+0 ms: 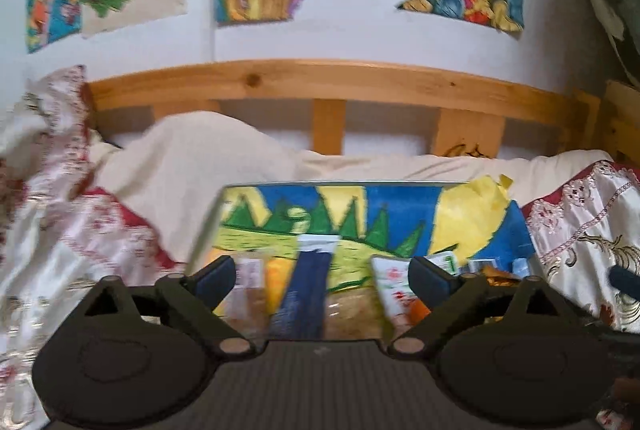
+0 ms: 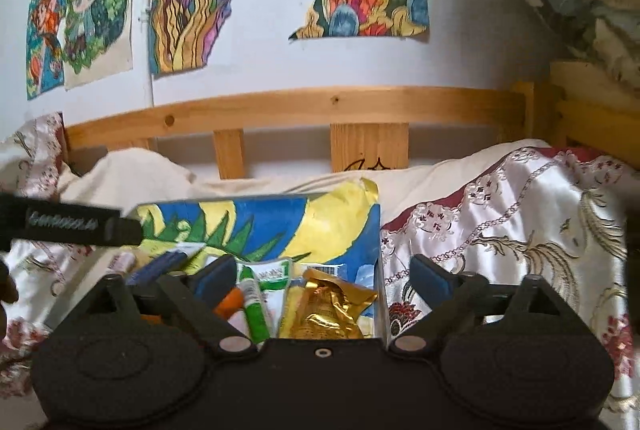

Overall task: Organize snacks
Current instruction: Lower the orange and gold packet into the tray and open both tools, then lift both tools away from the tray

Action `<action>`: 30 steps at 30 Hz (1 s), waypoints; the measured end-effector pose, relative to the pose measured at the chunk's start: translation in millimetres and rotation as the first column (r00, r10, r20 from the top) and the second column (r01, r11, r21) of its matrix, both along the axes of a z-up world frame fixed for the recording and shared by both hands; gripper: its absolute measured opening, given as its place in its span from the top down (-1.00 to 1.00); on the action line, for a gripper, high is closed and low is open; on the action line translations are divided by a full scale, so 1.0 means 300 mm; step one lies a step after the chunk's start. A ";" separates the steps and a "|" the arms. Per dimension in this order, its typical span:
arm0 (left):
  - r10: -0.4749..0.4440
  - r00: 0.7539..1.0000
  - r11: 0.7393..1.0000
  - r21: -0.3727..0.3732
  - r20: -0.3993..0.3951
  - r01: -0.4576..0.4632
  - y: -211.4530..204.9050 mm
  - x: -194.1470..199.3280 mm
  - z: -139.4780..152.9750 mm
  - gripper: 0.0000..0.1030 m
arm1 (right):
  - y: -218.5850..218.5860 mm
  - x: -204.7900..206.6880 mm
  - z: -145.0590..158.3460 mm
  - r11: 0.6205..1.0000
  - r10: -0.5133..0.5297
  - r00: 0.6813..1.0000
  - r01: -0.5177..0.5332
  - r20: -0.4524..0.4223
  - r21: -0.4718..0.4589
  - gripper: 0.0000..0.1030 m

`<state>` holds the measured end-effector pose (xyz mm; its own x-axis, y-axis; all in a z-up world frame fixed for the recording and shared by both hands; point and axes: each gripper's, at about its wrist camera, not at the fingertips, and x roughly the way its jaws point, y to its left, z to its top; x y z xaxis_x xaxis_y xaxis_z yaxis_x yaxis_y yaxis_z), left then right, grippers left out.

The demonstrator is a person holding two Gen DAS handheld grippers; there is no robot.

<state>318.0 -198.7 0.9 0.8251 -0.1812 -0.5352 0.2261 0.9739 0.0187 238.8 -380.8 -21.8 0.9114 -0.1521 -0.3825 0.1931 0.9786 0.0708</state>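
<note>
Hovering above the painted box on the bed, the left gripper and right gripper stand wide apart, holding nothing. Snacks, including a gold packet and a navy packet, lie inside the box, apparently gathered there for tidy storage.

Glossy gold foil snack wrapper
</note>
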 end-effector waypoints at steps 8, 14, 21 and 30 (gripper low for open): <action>0.047 0.999 0.999 -0.022 0.028 -0.046 0.155 -0.176 0.057 -0.99 | 0.071 -0.155 0.088 1.000 0.007 1.000 -0.007 0.029 0.003 -0.98; 0.031 0.999 1.000 -0.004 0.039 -0.031 0.245 -0.312 0.070 -0.99 | 0.130 -0.284 0.129 1.000 -0.006 0.999 0.006 0.041 0.013 -0.98; 0.017 0.999 1.000 -0.003 0.028 -0.017 0.331 -0.451 0.057 -0.99 | 0.224 -0.437 0.146 1.000 0.012 0.999 -0.012 0.043 -0.010 -0.98; 0.013 0.999 1.000 0.001 0.040 -0.013 0.401 -0.589 0.032 -0.99 | 0.304 -0.574 0.132 0.999 0.030 0.999 -0.030 0.015 -0.024 -0.98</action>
<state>141.2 -78.3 10.4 0.8479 -0.1695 -0.5023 0.2122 0.9768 0.0286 66.8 -289.6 17.8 0.9216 -0.1334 -0.3646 0.1624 0.9855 0.0500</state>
